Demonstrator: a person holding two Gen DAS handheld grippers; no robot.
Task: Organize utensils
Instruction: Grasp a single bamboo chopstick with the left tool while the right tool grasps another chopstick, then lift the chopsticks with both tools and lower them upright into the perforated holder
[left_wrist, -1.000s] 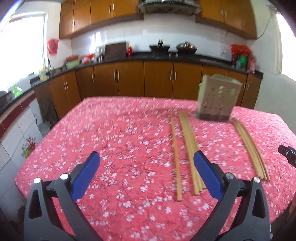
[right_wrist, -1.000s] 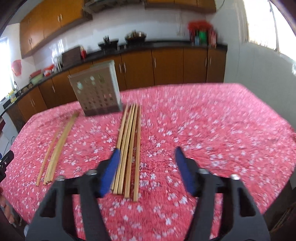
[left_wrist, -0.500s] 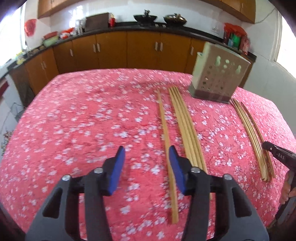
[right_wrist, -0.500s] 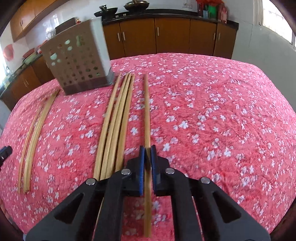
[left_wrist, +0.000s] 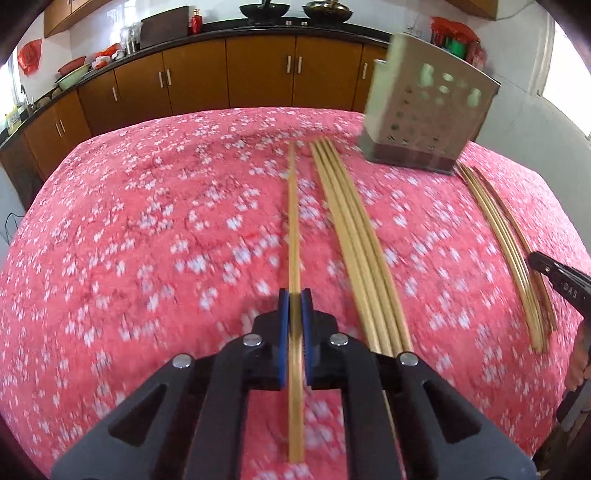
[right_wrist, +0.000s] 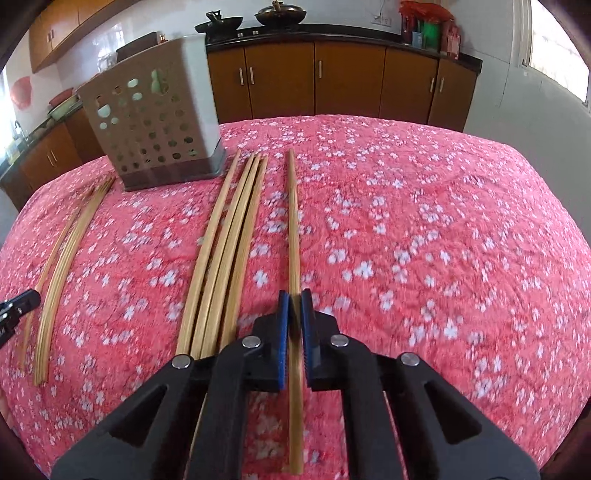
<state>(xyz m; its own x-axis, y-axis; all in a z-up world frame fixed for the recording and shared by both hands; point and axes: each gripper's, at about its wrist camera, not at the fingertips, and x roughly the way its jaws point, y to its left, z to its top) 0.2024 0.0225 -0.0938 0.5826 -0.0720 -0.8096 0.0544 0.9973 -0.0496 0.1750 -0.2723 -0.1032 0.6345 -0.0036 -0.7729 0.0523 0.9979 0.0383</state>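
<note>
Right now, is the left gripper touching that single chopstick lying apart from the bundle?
Touching. The left wrist view shows the left gripper shut on the single chopstick, both blue fingers pressed against its sides, no gap.

1. I see a table under a red floral cloth filling the lower and middle frame in both views.
2. Brown wooden base cabinets run across the upper frame, under a dark countertop.
3. Two dark pans sit on that counter, top centre.
4. Wall cupboards hang at upper left in the right view.
5. The wall behind the counter is white.
6. Bright daylight comes through a window at upper right.
7. Red packets crowd the counter's right end.
</note>
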